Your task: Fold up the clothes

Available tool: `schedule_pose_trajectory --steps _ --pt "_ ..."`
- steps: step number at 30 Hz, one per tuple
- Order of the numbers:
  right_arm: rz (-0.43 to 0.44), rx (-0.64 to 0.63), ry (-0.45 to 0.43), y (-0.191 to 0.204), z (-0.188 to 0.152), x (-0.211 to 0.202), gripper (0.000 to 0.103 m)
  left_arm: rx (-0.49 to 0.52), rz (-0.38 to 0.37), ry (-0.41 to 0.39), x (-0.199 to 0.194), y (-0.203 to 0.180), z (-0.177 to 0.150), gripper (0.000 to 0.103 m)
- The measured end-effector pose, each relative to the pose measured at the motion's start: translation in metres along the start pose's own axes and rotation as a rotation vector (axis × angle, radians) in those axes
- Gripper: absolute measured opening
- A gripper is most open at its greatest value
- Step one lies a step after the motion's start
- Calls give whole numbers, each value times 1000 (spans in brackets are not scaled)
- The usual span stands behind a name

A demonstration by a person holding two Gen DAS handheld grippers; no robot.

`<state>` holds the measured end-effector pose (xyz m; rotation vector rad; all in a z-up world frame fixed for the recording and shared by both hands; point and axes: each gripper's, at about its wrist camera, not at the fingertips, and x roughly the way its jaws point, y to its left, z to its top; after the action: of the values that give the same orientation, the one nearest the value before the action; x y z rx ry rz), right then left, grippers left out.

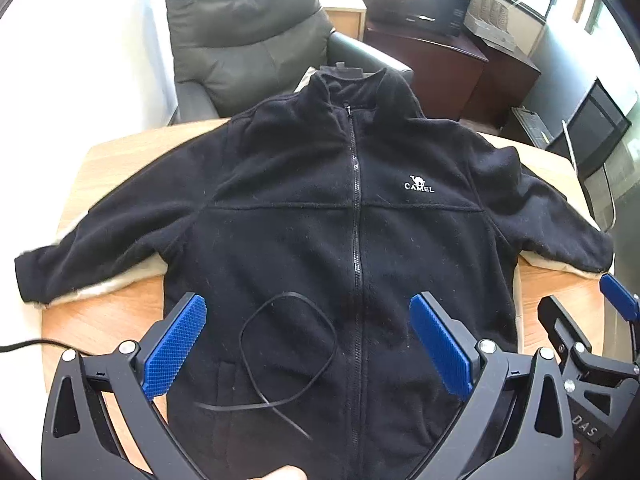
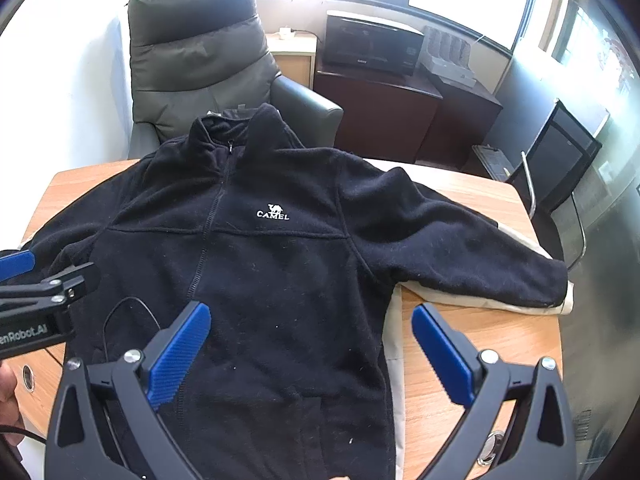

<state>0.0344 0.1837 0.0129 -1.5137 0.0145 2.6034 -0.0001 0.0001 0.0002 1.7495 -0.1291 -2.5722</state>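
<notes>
A black fleece jacket (image 1: 304, 208) with a white CAMEL logo lies flat and zipped on the wooden table (image 1: 108, 164), sleeves spread to both sides; it also shows in the right wrist view (image 2: 280, 248). A beige garment (image 2: 480, 300) lies under it and sticks out at the sleeves. My left gripper (image 1: 308, 344) is open and empty above the jacket's lower front. My right gripper (image 2: 312, 348) is open and empty above the jacket's lower right side. A thin black cord (image 1: 288, 352) loops over the jacket hem.
A dark leather armchair (image 1: 248, 36) stands behind the table. A dark wooden cabinet (image 1: 432, 64) with a black box on it stands at the back right. A metal-framed chair (image 2: 560, 200) is beyond the table's right edge. The right gripper (image 1: 616, 320) shows in the left view.
</notes>
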Motion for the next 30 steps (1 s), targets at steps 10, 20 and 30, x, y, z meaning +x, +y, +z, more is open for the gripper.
schedule_pose_trajectory --steps 10,20,30 --pt "-16 12 12 -8 -2 2 103 -57 -55 -47 -1 9 -4 103" --pt "-61 38 -3 -11 2 -4 103 -11 -92 -21 -11 14 11 103" --pt "-87 57 2 -10 3 -11 103 17 -119 -54 -19 12 15 103"
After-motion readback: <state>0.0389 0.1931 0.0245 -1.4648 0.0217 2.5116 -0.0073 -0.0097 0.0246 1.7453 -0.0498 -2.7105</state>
